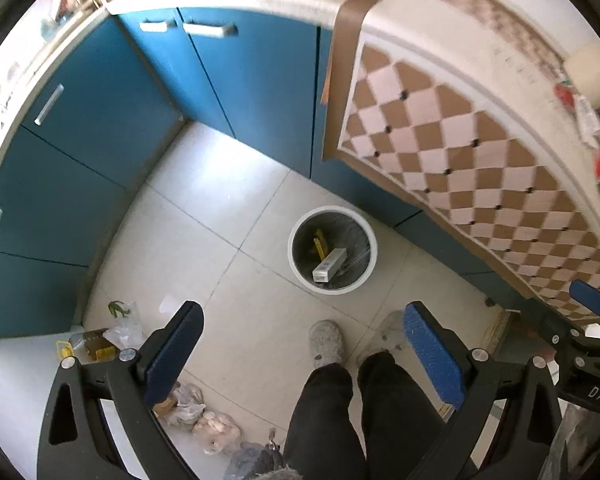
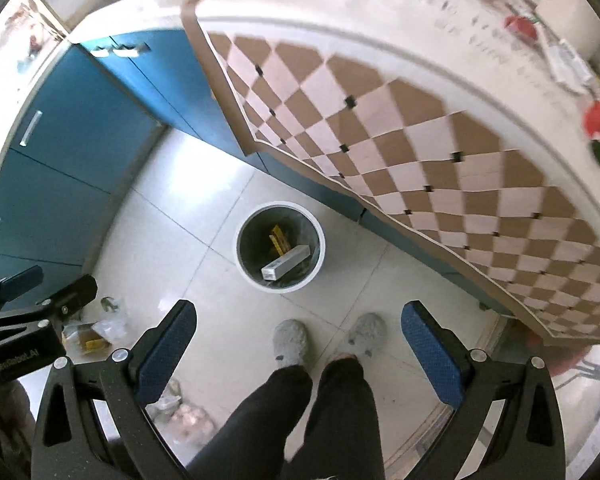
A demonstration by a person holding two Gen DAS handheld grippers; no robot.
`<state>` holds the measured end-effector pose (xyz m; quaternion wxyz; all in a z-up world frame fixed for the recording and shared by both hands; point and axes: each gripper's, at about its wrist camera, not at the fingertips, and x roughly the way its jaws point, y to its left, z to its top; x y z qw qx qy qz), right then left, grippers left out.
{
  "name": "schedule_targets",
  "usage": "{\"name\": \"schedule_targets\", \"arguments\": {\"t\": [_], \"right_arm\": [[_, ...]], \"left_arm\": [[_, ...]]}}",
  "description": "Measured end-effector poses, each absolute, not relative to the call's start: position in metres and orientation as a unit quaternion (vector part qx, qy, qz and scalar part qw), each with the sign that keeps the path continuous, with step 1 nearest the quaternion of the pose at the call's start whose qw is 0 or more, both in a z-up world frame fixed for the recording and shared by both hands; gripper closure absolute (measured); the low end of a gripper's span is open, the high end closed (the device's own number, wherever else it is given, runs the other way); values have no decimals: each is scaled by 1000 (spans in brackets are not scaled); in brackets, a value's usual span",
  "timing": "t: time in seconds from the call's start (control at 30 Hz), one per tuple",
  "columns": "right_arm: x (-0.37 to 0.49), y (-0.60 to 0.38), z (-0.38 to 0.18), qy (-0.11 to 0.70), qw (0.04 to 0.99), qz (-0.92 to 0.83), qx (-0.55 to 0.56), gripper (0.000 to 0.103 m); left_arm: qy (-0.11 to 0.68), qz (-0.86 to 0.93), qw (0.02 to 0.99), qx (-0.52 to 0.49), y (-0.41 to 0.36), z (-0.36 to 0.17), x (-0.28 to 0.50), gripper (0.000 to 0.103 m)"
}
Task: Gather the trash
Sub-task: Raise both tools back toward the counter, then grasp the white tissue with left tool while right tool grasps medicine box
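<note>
Both tools, left tool point(image 1: 304, 354) and right tool point(image 2: 298, 350), hang released and empty above the trash bin point(image 1: 333, 249); next, reach for wrappers point(image 1: 586, 116) at the table's point(image 1: 440, 24) far edge.

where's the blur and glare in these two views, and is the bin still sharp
Left wrist view: the trash bin and the white box inside it read sharp; the checkered tablecloth smears toward the upper right edge, and glare washes the floor tiles. Right wrist view: same bin crisp, tabletop blurred, cabinets bent by the fisheye.
</note>
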<state>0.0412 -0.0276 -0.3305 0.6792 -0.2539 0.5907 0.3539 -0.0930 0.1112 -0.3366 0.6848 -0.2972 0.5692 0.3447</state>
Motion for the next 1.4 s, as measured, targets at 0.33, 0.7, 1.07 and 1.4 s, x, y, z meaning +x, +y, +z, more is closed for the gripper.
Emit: {"name": "schedule_targets", "arguments": {"t": [0.33, 0.7, 1.07, 1.4], "right_arm": [[23, -53, -236, 566, 689, 391, -227, 0], [86, -92, -195, 587, 696, 399, -109, 0], [302, -204, -181, 590, 765, 258, -1, 0], [470, -253, -222, 600, 779, 179, 24, 0]], "left_arm": [[530, 356, 715, -285, 89, -246, -100, 1], [490, 346, 773, -208, 80, -184, 5, 0], [537, 281, 756, -248, 77, -243, 231, 1], [579, 202, 696, -373, 63, -341, 380, 16]]}}
